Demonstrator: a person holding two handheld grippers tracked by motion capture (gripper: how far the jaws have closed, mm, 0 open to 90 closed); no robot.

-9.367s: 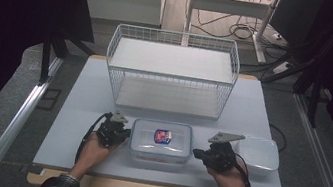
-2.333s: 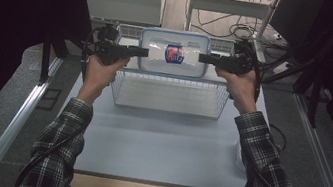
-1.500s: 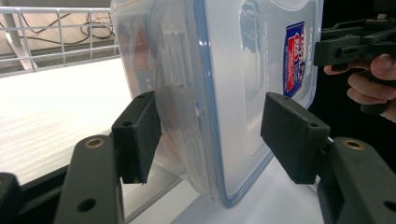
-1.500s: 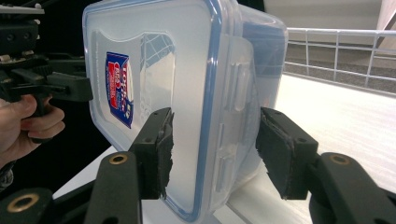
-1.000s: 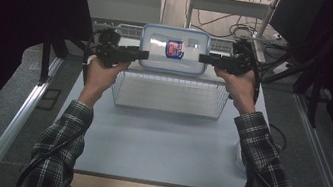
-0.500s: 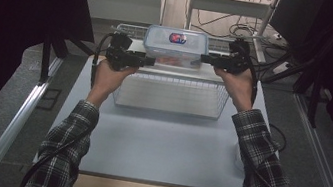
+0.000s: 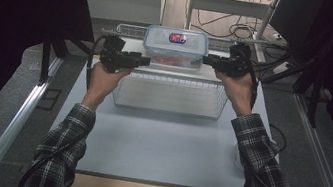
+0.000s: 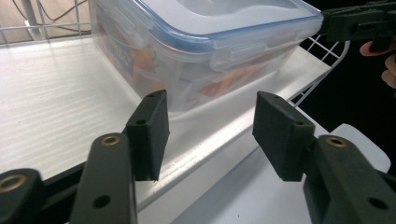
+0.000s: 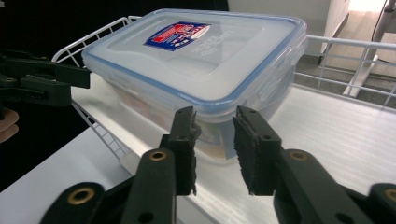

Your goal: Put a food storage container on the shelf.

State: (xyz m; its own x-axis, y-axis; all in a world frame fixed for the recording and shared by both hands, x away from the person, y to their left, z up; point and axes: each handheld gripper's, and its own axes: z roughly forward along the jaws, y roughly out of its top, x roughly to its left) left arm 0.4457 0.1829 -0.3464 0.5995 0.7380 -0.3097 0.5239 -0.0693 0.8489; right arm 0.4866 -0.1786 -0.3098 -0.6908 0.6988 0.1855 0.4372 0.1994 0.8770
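Note:
A clear plastic food box (image 7: 175, 47) with a blue-rimmed lid and a red-and-blue sticker rests on the white top of the wire rack (image 7: 169, 94). My left gripper (image 7: 145, 61) hovers just off the box's left end, jaws open and empty. In the left gripper view the box (image 8: 205, 42) lies beyond the gap between the left gripper's (image 8: 210, 133) jaws, not touching them. My right gripper (image 7: 206, 59) sits off the right end. Its jaws have just been closing with nothing between them. In the right gripper view the right gripper (image 9: 215, 149) stands short of the box (image 9: 196, 60).
The rack stands at the back middle of the pale table (image 7: 161, 148). Dark frame posts and cables surround the far side. A white rounded dish (image 8: 359, 144) lies on the table below the rack's corner. Each gripper view shows the other gripper across the box.
The box, held up between both grippers a second ago, now rests on the rack top. Both grippers have let go and drawn back from its ends; the right jaws have narrowed.

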